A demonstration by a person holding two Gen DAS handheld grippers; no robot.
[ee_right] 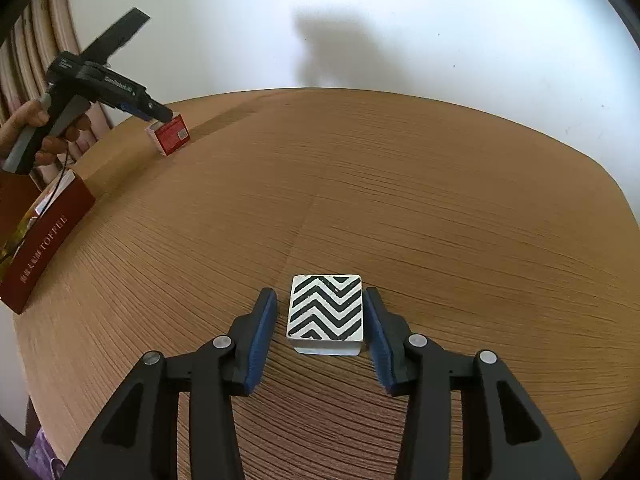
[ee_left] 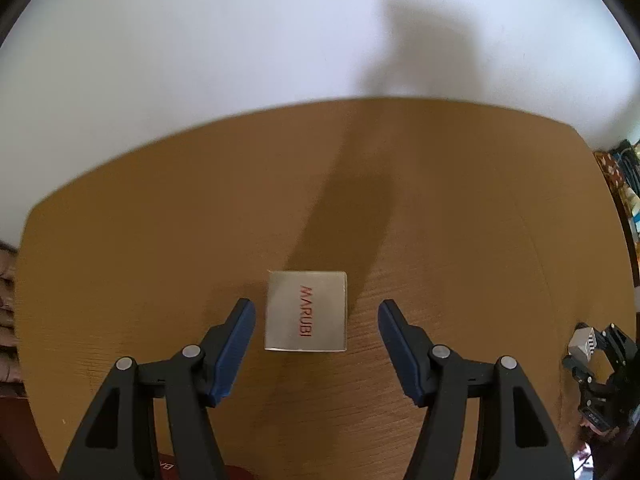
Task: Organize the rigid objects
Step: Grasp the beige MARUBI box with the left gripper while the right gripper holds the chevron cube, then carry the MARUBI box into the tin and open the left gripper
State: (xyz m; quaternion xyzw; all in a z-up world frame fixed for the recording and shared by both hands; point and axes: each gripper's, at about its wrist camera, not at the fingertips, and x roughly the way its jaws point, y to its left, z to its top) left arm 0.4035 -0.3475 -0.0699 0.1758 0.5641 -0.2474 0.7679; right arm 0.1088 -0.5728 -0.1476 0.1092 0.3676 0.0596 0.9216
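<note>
In the left wrist view, a small silver box (ee_left: 306, 311) with red "MARUBI" lettering sits on the wooden table (ee_left: 440, 220). My left gripper (ee_left: 316, 312) is open around it, with a gap on each side. In the right wrist view the same box (ee_right: 170, 136) shows a red side, with the left gripper (ee_right: 162, 114) over it. A white box with black zigzag stripes (ee_right: 326, 312) lies on the table between the fingers of my right gripper (ee_right: 320, 308). The right finger touches it; the left finger stands slightly apart. This box also shows in the left wrist view (ee_left: 585, 342).
A long dark-red "TOFFEE" box (ee_right: 44, 240) lies at the table's left edge. A white wall stands behind the table. A chair back (ee_right: 36, 40) is at the far left. Clutter (ee_left: 624, 184) sits beyond the right table edge.
</note>
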